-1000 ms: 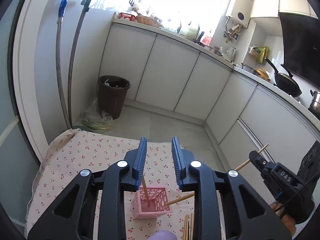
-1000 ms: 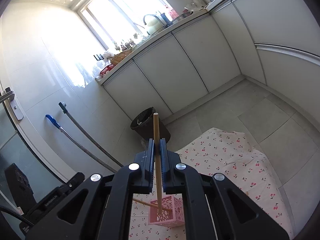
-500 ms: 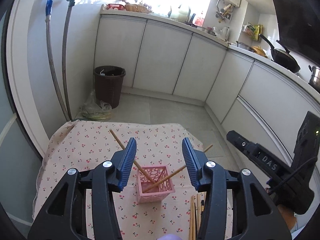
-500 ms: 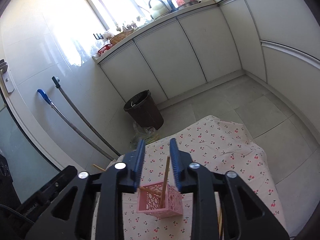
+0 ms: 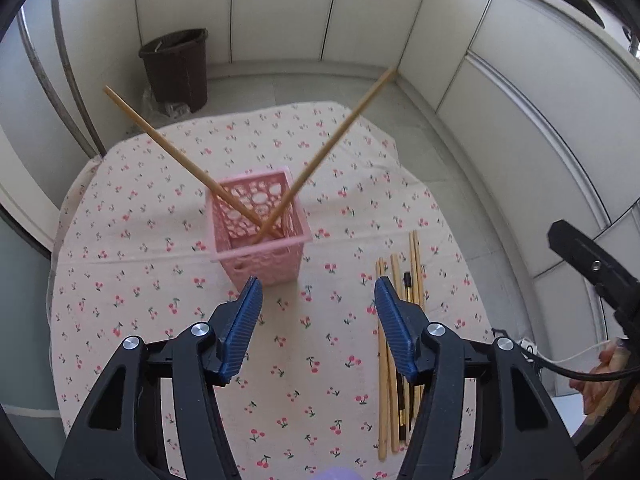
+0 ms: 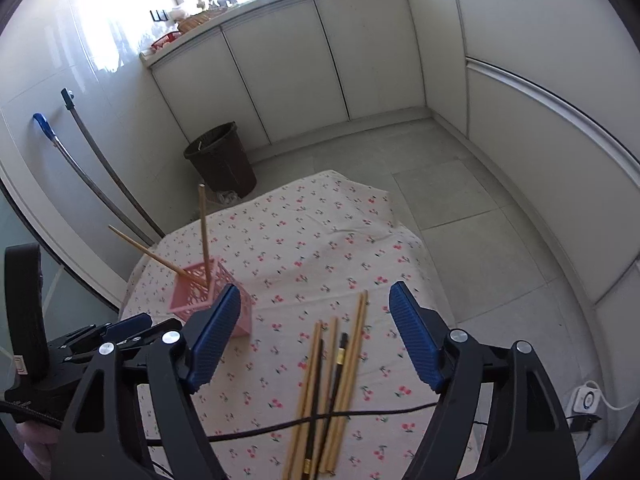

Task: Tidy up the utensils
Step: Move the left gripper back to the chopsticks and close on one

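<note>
A pink perforated basket [image 5: 260, 236] [image 6: 200, 292] stands on the cherry-print cloth with two wooden chopsticks [image 5: 160, 136] [image 6: 204, 236] leaning out of it, crossed. Several more chopsticks [image 5: 394, 328] [image 6: 340, 372], wooden and dark, lie in a loose bundle to the basket's right. My left gripper [image 5: 318, 292] hovers above the cloth just in front of the basket, its jaws opening with nothing between them. My right gripper [image 6: 314, 300] hangs over the far end of the bundle, jaws opening wide and empty.
The cloth-covered table [image 5: 120, 312] ends in a rounded far edge. Beyond it are a brown bin [image 6: 220, 160], two mop handles [image 6: 100, 164] against the wall and white cabinets [image 6: 360, 60]. A black cable [image 6: 280, 428] crosses the bundle. A person's hand [image 5: 600, 380] shows at right.
The right gripper let go of its chopstick, which now leans in the basket. Both grippers opened wider and tilted down toward the table, the right one shifting over the loose bundle.
</note>
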`<action>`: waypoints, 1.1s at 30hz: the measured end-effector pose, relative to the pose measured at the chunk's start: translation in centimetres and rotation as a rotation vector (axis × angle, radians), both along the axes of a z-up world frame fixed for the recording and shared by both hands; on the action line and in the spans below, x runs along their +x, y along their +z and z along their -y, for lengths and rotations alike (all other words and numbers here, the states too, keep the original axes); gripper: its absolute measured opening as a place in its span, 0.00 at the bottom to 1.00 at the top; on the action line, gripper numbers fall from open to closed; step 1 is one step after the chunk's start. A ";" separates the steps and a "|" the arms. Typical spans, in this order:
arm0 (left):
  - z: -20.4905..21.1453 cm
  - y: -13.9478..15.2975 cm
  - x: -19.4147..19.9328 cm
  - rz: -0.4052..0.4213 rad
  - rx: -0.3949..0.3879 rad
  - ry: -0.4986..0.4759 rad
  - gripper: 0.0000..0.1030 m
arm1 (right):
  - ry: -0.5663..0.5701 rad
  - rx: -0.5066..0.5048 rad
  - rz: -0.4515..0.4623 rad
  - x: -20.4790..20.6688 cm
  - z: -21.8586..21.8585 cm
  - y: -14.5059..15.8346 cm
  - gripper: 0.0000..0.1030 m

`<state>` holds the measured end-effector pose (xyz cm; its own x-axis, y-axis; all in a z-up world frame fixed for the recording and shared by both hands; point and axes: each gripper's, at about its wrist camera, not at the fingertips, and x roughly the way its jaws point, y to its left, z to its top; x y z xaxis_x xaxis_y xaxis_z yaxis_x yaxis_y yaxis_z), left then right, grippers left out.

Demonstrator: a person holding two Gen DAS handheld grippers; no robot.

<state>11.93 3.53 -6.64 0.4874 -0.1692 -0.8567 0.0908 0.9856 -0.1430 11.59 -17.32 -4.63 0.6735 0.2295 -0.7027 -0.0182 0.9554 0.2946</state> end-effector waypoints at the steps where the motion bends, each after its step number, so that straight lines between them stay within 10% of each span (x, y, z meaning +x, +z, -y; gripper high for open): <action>1: 0.6 -0.8 0.2 -0.032 0.006 -0.012 0.54 | -0.004 0.007 -0.019 -0.2 0.7 -0.2 0.79; 24: 8.2 -11.1 5.2 -0.214 0.230 0.065 0.48 | -0.047 0.208 -0.207 -0.8 8.7 -3.1 0.86; 33: 7.5 -11.2 6.2 -0.233 0.183 0.075 0.44 | -0.075 0.213 -0.231 -0.5 9.6 -3.8 0.86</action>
<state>18.10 -3.93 -17.81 0.2795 0.0270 -0.9598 0.0023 0.9996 0.0288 11.10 -26.92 -8.39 0.5225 0.3432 -0.7805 0.1410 0.8680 0.4761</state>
